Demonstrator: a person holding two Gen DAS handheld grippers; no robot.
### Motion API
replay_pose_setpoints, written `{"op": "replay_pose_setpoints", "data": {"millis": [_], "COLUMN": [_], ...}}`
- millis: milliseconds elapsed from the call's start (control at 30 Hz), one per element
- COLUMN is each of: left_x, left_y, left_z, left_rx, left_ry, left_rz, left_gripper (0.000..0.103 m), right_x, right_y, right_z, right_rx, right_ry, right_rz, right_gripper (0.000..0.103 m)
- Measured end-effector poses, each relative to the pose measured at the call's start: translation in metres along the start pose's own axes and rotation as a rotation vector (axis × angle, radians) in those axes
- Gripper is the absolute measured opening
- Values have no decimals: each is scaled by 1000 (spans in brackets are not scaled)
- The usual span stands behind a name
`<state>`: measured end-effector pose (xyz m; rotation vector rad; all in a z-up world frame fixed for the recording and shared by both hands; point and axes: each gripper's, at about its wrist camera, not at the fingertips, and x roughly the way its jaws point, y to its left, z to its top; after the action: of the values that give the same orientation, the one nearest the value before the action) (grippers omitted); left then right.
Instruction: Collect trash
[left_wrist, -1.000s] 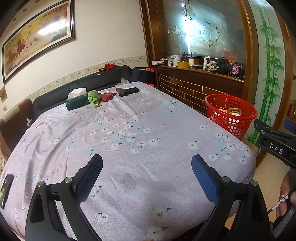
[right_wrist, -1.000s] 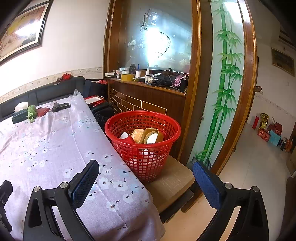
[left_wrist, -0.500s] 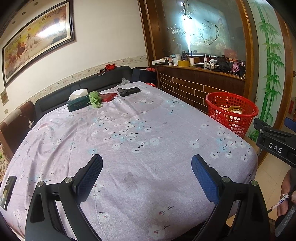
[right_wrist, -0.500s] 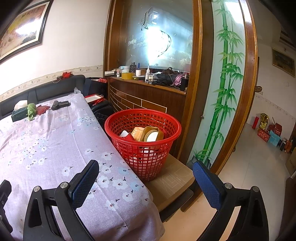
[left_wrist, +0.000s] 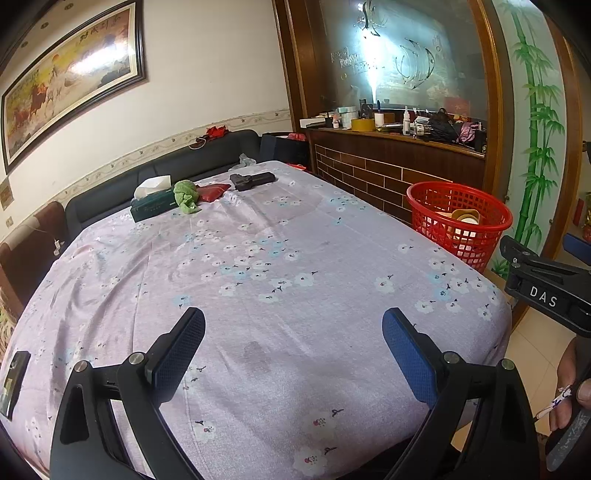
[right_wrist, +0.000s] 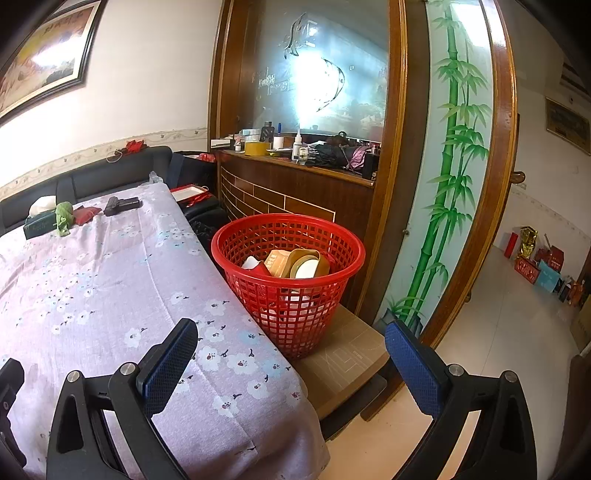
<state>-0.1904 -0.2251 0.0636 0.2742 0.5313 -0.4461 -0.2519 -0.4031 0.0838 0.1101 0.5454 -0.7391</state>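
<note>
red plastic basket (right_wrist: 291, 284) sits on a low stand beside the tabletop (left_wrist: 258, 280), holding cartons and a tape roll (right_wrist: 306, 264). left gripper (left_wrist: 293, 345) and right gripper (right_wrist: 290, 356) both hover with fingers spread wide, empty (green cloth (left_wrist: 185, 195) lies at the far end).

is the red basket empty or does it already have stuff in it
Not empty. The basket stands upright and holds several pieces, among them a tan roll and a white scrap; it is roughly half full.
</note>
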Motion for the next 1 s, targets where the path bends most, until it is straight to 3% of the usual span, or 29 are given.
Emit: {"op": "replay_pose_setpoints", "data": {"millis": [267, 400, 667, 833, 1000], "left_x": [6, 23, 53, 57, 69], "left_y": [12, 53, 163, 222, 258], "left_z": [-2, -3, -28, -46, -58], "left_rx": [-30, -131, -293, -400, -457], "left_ry": [28, 108, 277, 329, 391], "left_rz": [-19, -20, 166, 213, 250], "left_gripper": [96, 96, 96, 96, 96], "right_x": [2, 10, 33, 47, 69], "right_y": [7, 28, 139, 212, 259], "right_z": [-2, 6, 24, 21, 11], "right_rx": [-8, -49, -229, -318, -339], "right_ry": [8, 52, 187, 259, 375], "right_rz": [14, 94, 349, 431, 466], "right_gripper": [103, 103, 103, 103, 103]}}
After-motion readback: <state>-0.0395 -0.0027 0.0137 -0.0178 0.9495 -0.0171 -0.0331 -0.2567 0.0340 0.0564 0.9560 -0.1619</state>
